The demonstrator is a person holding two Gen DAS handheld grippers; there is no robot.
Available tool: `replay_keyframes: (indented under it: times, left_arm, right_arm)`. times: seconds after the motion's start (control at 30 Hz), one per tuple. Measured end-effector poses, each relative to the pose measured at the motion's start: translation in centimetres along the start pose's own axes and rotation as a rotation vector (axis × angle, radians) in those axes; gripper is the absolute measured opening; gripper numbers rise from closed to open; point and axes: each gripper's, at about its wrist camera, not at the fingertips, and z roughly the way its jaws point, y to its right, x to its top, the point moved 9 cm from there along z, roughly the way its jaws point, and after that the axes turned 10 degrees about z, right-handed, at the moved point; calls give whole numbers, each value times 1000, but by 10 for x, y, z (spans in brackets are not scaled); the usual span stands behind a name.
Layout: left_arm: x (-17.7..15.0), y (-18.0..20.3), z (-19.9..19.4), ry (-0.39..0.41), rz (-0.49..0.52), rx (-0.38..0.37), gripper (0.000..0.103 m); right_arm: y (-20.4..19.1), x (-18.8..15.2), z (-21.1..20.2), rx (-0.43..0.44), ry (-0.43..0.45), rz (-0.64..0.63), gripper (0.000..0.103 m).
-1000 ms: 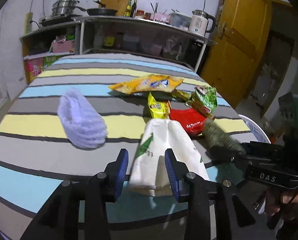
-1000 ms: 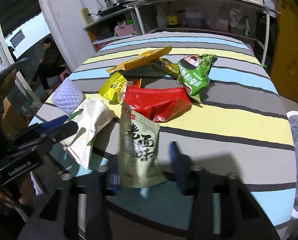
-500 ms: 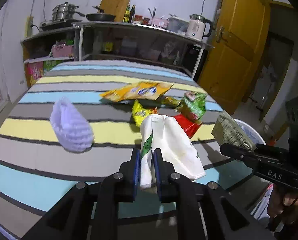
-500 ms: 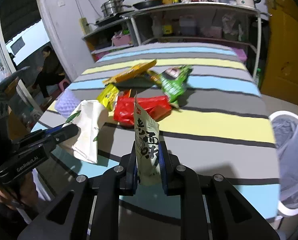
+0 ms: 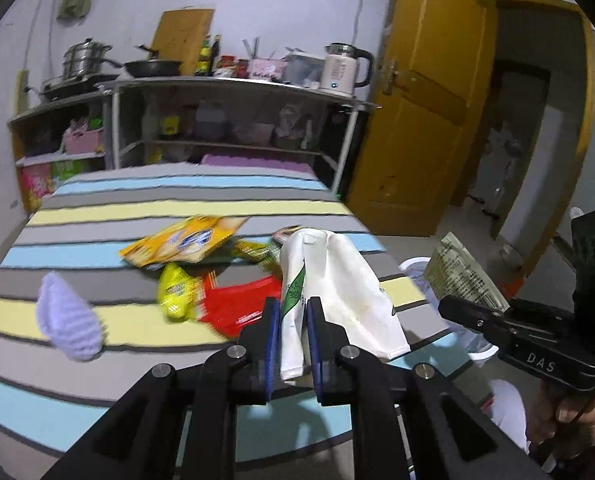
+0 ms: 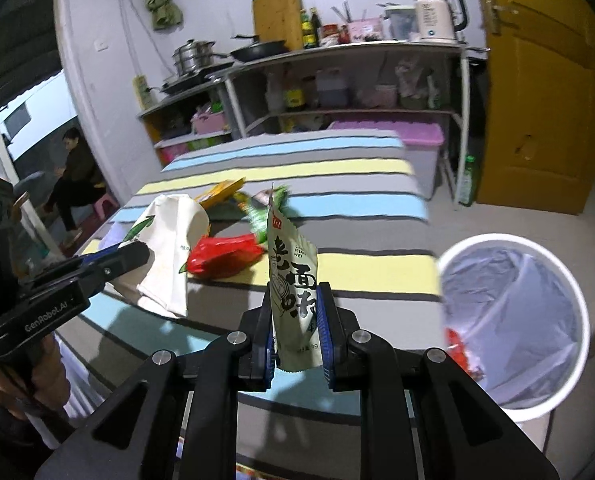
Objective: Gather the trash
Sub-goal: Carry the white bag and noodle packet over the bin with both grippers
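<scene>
My left gripper (image 5: 293, 320) is shut on a white packet with green print (image 5: 337, 292), held up off the striped table (image 5: 97, 208). My right gripper (image 6: 295, 312) is shut on a pale green noodle-snack packet (image 6: 293, 276), upright above the table's near edge. On the table lie a red wrapper (image 6: 221, 254), a yellow packet (image 5: 175, 290), an orange-yellow packet (image 5: 185, 242), a green packet (image 6: 263, 208) and a lilac foam net (image 5: 67, 318). A white bin lined with a clear bag (image 6: 513, 320) stands on the floor to the right, with a red scrap inside.
Behind the table stand metal shelves (image 5: 233, 120) with pots, bottles and a kettle (image 5: 339, 68). A yellow door (image 5: 425, 120) is at the right. A person sits outside the doorway (image 6: 71, 176) at far left. Hands hold both gripper handles.
Both grippers have closed on their packets and lifted them off the table, moving back and toward the right; the bin has come into the right wrist view.
</scene>
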Motion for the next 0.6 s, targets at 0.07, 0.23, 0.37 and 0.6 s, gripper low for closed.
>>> replay_keyframes:
  times: [0.07, 0.23, 0.37, 0.6]
  left_arm:
    - [7, 11, 5, 3, 16, -21, 14]
    - [21, 43, 20, 8, 57, -73, 14]
    - [30, 67, 33, 4, 83, -110, 14]
    - [39, 100, 54, -5, 119, -157, 14]
  right_arm:
    - [12, 4, -6, -21, 16, 13, 19]
    - [41, 9, -23, -73, 50, 42, 19]
    - [65, 13, -32, -106, 67, 68, 19]
    - [95, 15, -37, -146, 78, 107, 19]
